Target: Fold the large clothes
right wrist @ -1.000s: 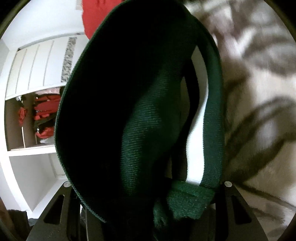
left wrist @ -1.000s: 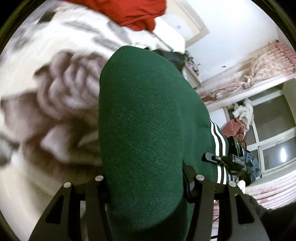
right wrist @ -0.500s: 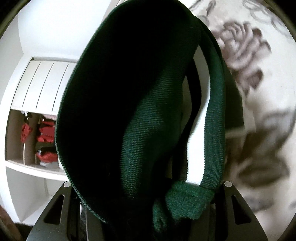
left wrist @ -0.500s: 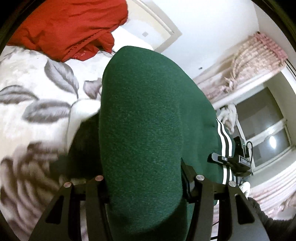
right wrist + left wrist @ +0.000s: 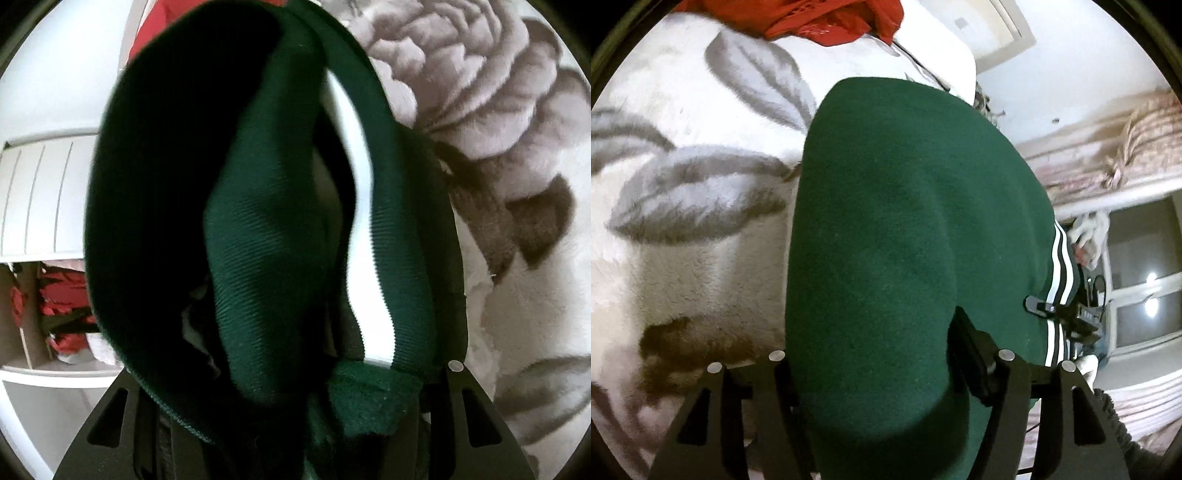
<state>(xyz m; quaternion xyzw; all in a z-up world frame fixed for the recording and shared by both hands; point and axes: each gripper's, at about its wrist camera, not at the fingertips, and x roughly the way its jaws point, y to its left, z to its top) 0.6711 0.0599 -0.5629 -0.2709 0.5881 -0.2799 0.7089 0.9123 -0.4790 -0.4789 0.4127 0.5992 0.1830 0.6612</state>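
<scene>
A dark green garment with white stripes along one edge fills the middle of the left wrist view. My left gripper is shut on it and holds it above the bed. In the right wrist view the same green garment bulges in front of the camera, with its ribbed hem and a white stripe showing. My right gripper is shut on a bunched part of it. The right gripper also shows at the right of the left wrist view, at the striped edge.
A white fleece blanket with grey flowers covers the bed below; it also shows in the right wrist view. A red garment lies at the far end. Curtains and a window are at the right. A white wardrobe with shelves stands at the left.
Both grippers have swung with the green garment still held. The bed has come closer again in the left view and the blanket's rose now fills the right view.
</scene>
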